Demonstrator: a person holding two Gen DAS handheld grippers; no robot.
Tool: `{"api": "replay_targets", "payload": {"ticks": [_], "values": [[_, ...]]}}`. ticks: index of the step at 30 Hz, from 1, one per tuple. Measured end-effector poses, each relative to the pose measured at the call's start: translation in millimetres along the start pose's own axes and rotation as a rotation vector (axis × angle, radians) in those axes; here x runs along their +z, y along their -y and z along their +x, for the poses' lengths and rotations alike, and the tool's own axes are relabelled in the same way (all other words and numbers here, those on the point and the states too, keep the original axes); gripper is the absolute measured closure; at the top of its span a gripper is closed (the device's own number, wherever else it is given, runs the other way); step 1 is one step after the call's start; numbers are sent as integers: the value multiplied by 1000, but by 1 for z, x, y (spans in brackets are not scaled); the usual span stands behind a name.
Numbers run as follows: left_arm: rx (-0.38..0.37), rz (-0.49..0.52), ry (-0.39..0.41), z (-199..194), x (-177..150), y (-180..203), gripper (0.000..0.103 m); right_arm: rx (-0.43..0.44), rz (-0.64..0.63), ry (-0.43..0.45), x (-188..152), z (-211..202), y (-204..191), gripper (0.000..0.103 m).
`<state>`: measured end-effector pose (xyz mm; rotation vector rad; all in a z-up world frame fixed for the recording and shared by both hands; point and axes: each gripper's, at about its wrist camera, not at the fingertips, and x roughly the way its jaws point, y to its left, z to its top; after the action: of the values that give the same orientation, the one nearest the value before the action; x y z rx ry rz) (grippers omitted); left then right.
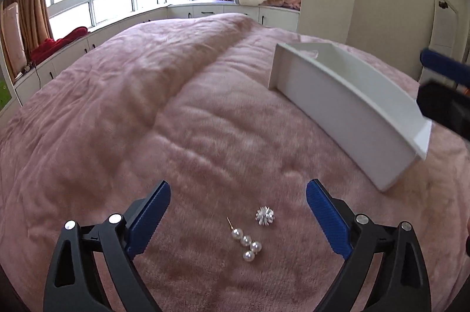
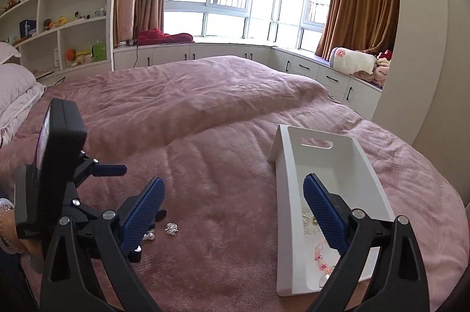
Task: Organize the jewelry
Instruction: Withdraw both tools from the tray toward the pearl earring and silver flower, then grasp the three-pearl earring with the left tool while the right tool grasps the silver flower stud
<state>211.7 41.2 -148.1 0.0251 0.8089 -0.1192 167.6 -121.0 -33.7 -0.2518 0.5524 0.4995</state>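
- Left gripper [image 1: 238, 206]: jaws spread wide, nothing between the pads, hovering over the pearl pin [image 1: 246, 243].
- Pearl pin and silver burst brooch [image 1: 265, 216] lie on the pink blanket [image 1: 191, 121], well left of the white tray [image 1: 337, 109].
- Right gripper [image 2: 233, 206]: spread, empty, one finger over the tray, which already holds beaded pieces [image 2: 321, 253].
- Pin looks light, rigid, slippery; plush pile gives under it. Judgement: pinch across the pearl cluster, not the thin needle.
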Motion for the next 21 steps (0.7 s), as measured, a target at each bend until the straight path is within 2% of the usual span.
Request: {"api": "replay_targets", "payload": {"ticks": [5, 8, 12, 17, 21], "values": [[-2, 45, -56, 26, -27, 7, 11, 42, -20, -72, -9, 27, -19, 13], [-9, 46, -63, 34, -35, 5, 16, 71, -27, -120, -19, 47, -28, 17], [-23, 44, -61, 39, -45, -3, 26, 105, -10, -186, -30, 72, -34, 21], [-73, 70, -28, 35, -54, -10, 26, 141, 27, -264, -43, 99, -33, 23], [-93, 90, -22, 35, -56, -15, 36, 186, 49, -341, -53, 121, -32, 29]]}}
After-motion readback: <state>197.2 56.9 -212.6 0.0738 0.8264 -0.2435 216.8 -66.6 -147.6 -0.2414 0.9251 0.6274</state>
